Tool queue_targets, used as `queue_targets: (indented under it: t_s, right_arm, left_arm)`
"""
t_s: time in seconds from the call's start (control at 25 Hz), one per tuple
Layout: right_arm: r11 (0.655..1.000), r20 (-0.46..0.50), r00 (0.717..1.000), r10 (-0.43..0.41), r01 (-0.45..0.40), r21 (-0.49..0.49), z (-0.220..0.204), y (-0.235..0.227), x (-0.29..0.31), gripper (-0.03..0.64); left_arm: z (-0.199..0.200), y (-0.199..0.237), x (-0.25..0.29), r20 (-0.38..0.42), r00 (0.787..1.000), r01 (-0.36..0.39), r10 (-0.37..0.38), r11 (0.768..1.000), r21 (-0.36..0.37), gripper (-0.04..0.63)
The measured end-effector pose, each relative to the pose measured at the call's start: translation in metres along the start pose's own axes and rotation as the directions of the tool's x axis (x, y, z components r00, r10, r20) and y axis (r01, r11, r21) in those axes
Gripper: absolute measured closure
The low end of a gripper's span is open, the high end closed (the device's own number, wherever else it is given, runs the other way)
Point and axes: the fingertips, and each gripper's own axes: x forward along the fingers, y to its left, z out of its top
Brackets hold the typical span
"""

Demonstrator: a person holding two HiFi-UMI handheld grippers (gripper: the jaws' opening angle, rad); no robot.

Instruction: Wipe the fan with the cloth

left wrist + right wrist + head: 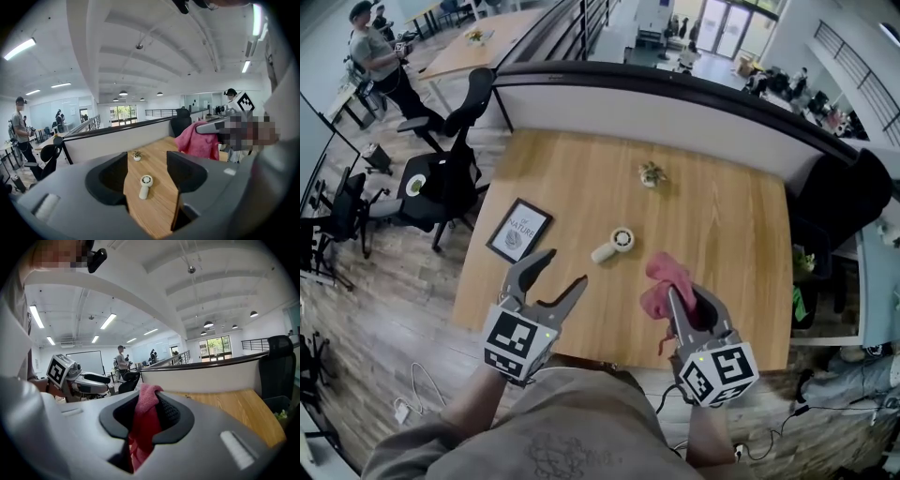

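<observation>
A small white hand-held fan (615,244) lies flat on the wooden table (731,234), its round head to the right; it also shows between the left jaws, the fan (145,185) well ahead of them. My left gripper (563,273) hangs open and empty over the table's near edge, below-left of the fan. My right gripper (693,296) is shut on a pink cloth (666,286) that bunches up above its jaws, right of the fan. The cloth (144,423) fills the gap between the right jaws, and the cloth (199,139) appears at the right of the left gripper view.
A framed print (518,230) lies at the table's left side. A small potted plant (652,173) stands toward the far edge, backed by a low partition (675,108). Black office chairs (441,178) stand left of the table; a person (380,61) stands far left.
</observation>
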Motion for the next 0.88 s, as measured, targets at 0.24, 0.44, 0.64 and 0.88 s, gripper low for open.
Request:
queue_targets:
  t_s: [0.24, 0.44, 0.64, 0.88]
  right_arm:
    - [0.999, -0.018, 0.999, -0.038, 0.039, 0.023, -0.004, -0.011, 0.026, 0.543]
    - [0.997, -0.048, 0.996, -0.078, 0.080, 0.024, -0.017, -0.030, 0.055, 0.543]
    - [0.996, -0.111, 0.990, -0.088, 0.090, 0.012, -0.042, -0.043, 0.091, 0.543]
    - [0.996, -0.134, 0.987, -0.087, 0.090, 0.010, -0.063, -0.053, 0.132, 0.543]
  left_arm:
    - [-0.017, 0.012, 0.022, -0.053, 0.998, 0.039, -0.038, 0.999, 0.023, 0.333]
    - [-0.038, 0.023, 0.052, -0.072, 0.996, 0.051, -0.050, 0.999, 0.014, 0.333]
    - [-0.072, 0.037, 0.084, -0.116, 0.991, 0.067, -0.067, 0.998, -0.003, 0.334]
    - [-0.120, 0.039, 0.126, -0.183, 0.977, 0.113, -0.113, 0.994, -0.009, 0.334]
